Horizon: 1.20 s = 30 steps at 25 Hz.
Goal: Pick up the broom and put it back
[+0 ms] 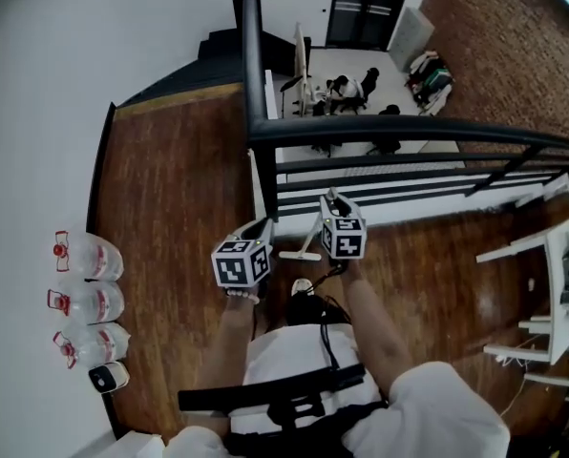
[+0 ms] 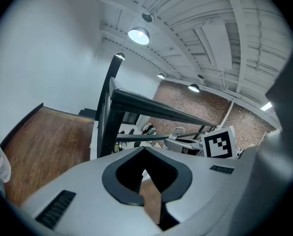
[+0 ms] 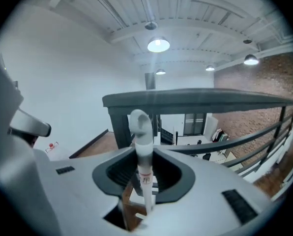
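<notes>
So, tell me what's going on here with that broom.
A person stands on a wooden floor beside a dark railing, with a gripper in each hand. The tongs of the right gripper are closed on the white handle of the broom, and the broom head is low in front of the person, near the railing. The left gripper has its tongs together with nothing in them. The broom is in hand, not yet put away.

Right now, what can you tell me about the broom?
The broom is white and looks like plastic. Its thin handle has a hooked tip and a small label with red print. It stands almost upright, clamped in the right gripper, with its flat head down near the wooden floor beside the railing.
</notes>
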Tool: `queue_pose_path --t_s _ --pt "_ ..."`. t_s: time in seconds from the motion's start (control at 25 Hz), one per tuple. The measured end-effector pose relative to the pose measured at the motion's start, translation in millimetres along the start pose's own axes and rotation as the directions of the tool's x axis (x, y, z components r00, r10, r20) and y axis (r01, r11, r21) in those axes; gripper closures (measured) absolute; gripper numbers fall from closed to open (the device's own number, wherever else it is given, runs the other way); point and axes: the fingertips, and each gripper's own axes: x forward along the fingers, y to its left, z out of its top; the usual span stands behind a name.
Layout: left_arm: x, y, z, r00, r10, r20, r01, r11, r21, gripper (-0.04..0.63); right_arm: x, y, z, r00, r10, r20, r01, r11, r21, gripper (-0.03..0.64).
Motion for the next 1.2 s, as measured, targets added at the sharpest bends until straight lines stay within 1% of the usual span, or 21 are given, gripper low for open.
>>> queue_pose_path --t_s 0.12,0.2,0.32,0.44,0.6,0.68,0.8,0.92,1.08,1.2 --pt "-38.0 -17.2 -16.6 0.999 -0.031 0.007 0.031 0.999 0.031 0.597 -61.1 14.3 13.2 0.998 -0.009 0.062 0.011 0.999 -0.031 0.491" --pt "-63.5 -31.1 -22.7 0.998 -0.052 0.021 0.051 0.997 0.054 0.597 -102.0 21.3 32.2 0.994 -0.011 0.105 0.016 0.999 -0.049 0.491" --pt "-91.6 -53.0 -28.4 0.995 -0.09 0.036 0.087 0.993 0.083 0.597 -157.6 23.0 66.1 0.988 -0.031 0.153 0.039 0.998 -0.047 0.491" --pt "-113.0 -64.8 -31.6 0.994 -0.095 0.053 0.091 0.993 0.081 0.597 -196.8 30.4 96.1 0.98 -0.031 0.197 0.045 0.997 -0.067 0.491" --pt "-139.7 -84.0 -32.9 0.992 -0.091 0.084 0.082 0.991 0.101 0.597 -234.4 35.3 116.8 0.974 -0.015 0.224 0.034 0.996 -0.082 0.491" --pt "-147.4 -92.2 -31.5 0.991 -0.087 0.104 0.076 0.992 0.102 0.597 -245.7 35.5 118.3 0.976 -0.006 0.219 0.027 0.995 -0.092 0.491" --pt "-155.3 -104.1 -30.6 0.989 -0.077 0.127 0.065 0.993 0.096 0.597 -255.4 34.8 109.4 0.982 0.004 0.186 0.014 0.995 -0.099 0.491" --pt "-159.6 -111.0 -34.2 0.989 -0.066 0.132 0.053 0.994 0.097 0.597 -263.3 33.5 93.2 0.987 0.005 0.159 0.008 0.996 -0.085 0.491" --pt "-163.4 -116.0 -40.9 0.988 -0.049 0.144 0.038 0.996 0.076 0.597 -273.9 31.1 73.6 0.991 0.018 0.136 -0.008 0.997 -0.073 0.491" --pt "-162.6 -122.0 -48.7 0.989 -0.054 0.139 0.044 0.996 0.076 0.597 -280.3 28.9 56.4 0.993 0.025 0.119 -0.018 0.998 -0.059 0.491"
